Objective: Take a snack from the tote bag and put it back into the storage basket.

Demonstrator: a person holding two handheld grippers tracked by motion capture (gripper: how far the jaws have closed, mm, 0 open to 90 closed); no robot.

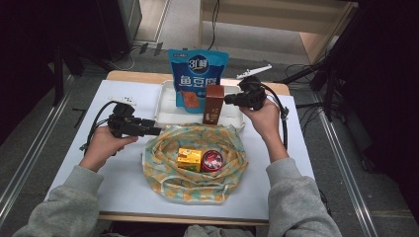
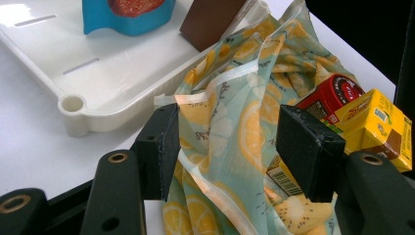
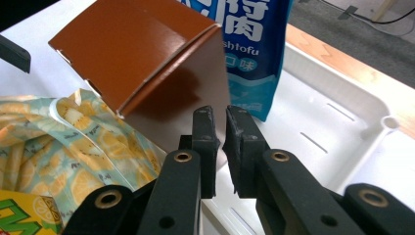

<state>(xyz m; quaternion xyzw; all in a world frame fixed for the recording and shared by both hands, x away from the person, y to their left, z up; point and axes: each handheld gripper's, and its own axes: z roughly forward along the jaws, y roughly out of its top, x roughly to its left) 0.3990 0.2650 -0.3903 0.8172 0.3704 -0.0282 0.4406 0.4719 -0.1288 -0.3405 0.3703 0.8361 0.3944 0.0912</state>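
- High view: the lemon-print bag (image 1: 193, 163) lies open in the middle of the white table (image 1: 123, 182), its mouth spread wide, with a yellow carton (image 1: 189, 159) and a red-lidded can (image 1: 211, 160) side by side inside it.
- Behind the bag, touching its far rim, sits the white tray (image 1: 165, 106); a blue pouch (image 1: 197, 79) stands upright in it, and a brown box (image 1: 213, 104) stands at the tray's near edge.
- The left gripper (image 1: 153, 131) hovers at the bag's left rim, pointing toward the bag; bare table lies open to its left and toward the near edge.
- The right gripper (image 1: 228, 99) is held level just beside the brown box's right face; open table stretches to the right of the hand.
- Left gripper view: the jaws stand wide apart and released, with the bag's cloth and its pale ribbon edge (image 2: 215, 83) lying between them; the pads do not press on it.
- Here the tray's rounded corner (image 2: 72, 104) is just left of the bag, and the can and carton crowd the right side.
- Right gripper view: the jaws are nearly together with a narrow gap and nothing between them.
- The brown box (image 3: 147, 63) looms tilted just beyond the tips, near the tray's near wall; whether the tips touch it I cannot tell.
- The tray floor (image 3: 337, 117) to the right is bare.
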